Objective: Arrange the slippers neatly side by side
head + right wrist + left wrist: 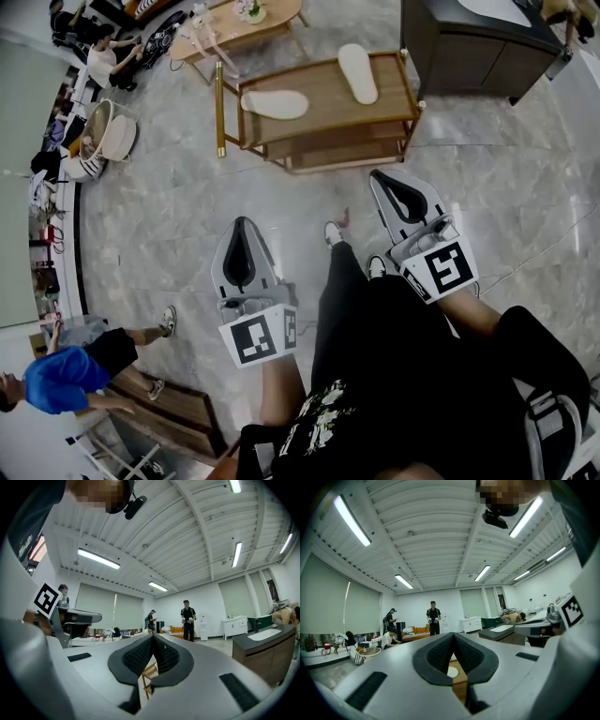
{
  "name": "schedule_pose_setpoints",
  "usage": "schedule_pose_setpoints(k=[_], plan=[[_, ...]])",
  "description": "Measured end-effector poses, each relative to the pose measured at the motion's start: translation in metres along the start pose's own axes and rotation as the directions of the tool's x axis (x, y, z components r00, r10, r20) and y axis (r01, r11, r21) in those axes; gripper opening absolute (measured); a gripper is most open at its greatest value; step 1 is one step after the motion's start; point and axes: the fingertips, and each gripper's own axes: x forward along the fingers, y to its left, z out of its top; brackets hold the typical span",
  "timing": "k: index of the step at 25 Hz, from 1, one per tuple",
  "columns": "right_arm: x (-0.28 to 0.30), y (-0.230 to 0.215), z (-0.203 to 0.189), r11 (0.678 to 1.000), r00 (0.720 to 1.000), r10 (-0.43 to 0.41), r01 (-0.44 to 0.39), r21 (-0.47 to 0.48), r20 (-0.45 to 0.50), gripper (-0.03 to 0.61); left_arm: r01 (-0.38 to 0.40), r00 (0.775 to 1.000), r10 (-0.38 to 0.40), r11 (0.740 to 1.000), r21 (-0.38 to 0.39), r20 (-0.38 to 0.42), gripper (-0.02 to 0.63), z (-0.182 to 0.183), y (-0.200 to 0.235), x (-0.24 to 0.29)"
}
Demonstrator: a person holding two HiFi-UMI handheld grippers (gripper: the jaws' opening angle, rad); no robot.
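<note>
1. The nearer slipper (274,103) lies crosswise on the top of a low wooden desk (319,94), toward its left end.
2. The farther slipper (357,72) lies on the same top toward the far right corner. It is turned roughly lengthwise and sits well apart from the first, so the pair is not side by side.
3. The left gripper (242,223) hangs over the grey stone floor (159,216), short of the desk. Its fingers (436,656) are closed tip to tip with nothing between them.
4. The right gripper (380,176) is near the desk's front right corner. Its fingers (136,656) are likewise closed and empty.
5. Neither gripper touches a slipper.
6. A dark cabinet (469,47) stands beyond the desk on the right.
</note>
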Motion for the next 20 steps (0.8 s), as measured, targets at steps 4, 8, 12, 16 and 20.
schedule_pose_setpoints(k=[4,8,12,16,20], plan=[[0.006,-0.001,-0.007,1.000,1.000,-0.012,0.012,-0.005,-0.021,-0.002,0.005,1.000,-0.005,1.000,-0.018,0.003,0.002,-0.008,0.002,0.006],[0.016,-0.009,-0.005,0.998,0.999,-0.042,0.042,-0.042,-0.016,-0.002,0.039,0.999,-0.038,0.999,-0.037,0.028,0.002,-0.010,0.004,0.026],[0.026,-0.016,-0.003,0.996,0.997,-0.074,0.073,-0.055,-0.012,-0.002,0.077,0.996,-0.075,0.996,-0.051,0.040,0.002,-0.014,0.004,0.046],[0.029,-0.035,0.011,0.991,0.994,-0.114,0.114,-0.070,0.002,-0.002,0.128,0.990,-0.124,0.990,-0.055,0.069,0.002,-0.001,-0.010,0.069],[0.039,-0.047,0.014,0.988,0.991,-0.136,0.136,-0.069,0.004,-0.002,0.161,0.984,-0.157,0.986,-0.046,0.086,0.002,0.007,-0.014,0.089]])
